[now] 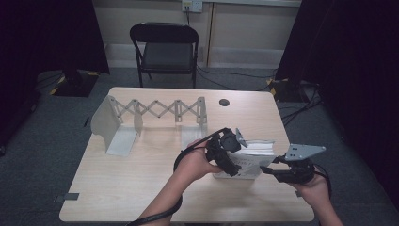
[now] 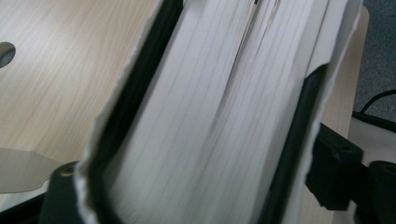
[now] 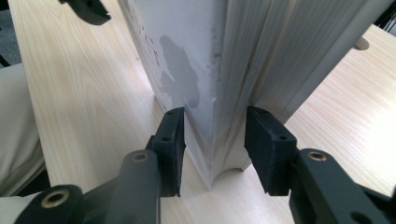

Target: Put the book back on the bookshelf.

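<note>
I have a thick white book point(image 1: 249, 157) standing on the counter point(image 1: 141, 188), toward its right half and near the right edge. My left gripper point(image 1: 225, 153) comes at the book from its left end; in the left gripper view both black jaws lie against the covers with the page block point(image 2: 210, 116) between them, so that gripper is clamped on the book. My right gripper point(image 1: 273, 172) sits at the book's near right corner. In the right gripper view its jaws straddle that corner point(image 3: 215, 140), one on the scuffed cover side, one on the page side; a thin gap shows at each pad, so they stand apart and are not pressing.

The book's right end is close to the counter's right edge point(image 1: 287, 155), with little bare wood beyond it. To the left and toward me the counter lies bare and wide. Farther back on the left stands a grey expanding rack point(image 1: 155, 113) with scissor links, well apart from the book; a small round hole point(image 1: 224, 102) sits near the counter's far edge. A black folding chair point(image 1: 164, 47) stands beyond the counter, on the floor.
</note>
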Motion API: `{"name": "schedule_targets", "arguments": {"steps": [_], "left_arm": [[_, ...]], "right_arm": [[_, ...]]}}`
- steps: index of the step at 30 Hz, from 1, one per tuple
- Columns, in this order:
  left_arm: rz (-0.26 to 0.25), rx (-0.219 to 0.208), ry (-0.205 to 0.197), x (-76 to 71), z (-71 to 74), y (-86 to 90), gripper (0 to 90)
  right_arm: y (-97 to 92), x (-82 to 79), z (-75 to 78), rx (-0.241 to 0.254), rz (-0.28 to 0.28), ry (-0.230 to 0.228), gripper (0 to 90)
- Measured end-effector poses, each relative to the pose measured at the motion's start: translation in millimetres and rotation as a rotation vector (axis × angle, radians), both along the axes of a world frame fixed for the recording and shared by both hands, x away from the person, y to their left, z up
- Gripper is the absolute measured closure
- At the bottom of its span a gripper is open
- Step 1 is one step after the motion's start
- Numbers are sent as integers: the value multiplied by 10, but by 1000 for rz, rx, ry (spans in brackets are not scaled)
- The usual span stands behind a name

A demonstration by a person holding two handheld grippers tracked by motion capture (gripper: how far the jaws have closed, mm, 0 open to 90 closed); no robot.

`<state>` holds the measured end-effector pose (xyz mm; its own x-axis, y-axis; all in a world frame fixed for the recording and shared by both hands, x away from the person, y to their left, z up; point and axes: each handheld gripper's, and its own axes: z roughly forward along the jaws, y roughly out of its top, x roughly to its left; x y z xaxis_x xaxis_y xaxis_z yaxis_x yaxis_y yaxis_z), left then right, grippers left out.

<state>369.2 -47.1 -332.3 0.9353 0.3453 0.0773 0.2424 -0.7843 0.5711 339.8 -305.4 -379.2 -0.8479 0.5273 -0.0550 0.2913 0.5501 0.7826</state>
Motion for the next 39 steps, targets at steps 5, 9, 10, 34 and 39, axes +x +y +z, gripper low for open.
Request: {"name": "schedule_targets", "arguments": {"steps": [5,9,10,34,39], "left_arm": [[-7,1,4,-17,22,30,364],[-19,9,-6,-28,36,41,426],[-19,17,-7,-28,42,43,442],[-9,56,-9,-100,72,32,523],[4,59,0,-111,76,82,524]], "right_arm": [[-12,36,-15,1,-8,12,556],[2,62,-33,-6,-11,19,543],[7,64,-36,-8,-13,17,542],[-39,123,-239,18,-44,30,392],[-49,129,-315,18,-44,44,387]]}}
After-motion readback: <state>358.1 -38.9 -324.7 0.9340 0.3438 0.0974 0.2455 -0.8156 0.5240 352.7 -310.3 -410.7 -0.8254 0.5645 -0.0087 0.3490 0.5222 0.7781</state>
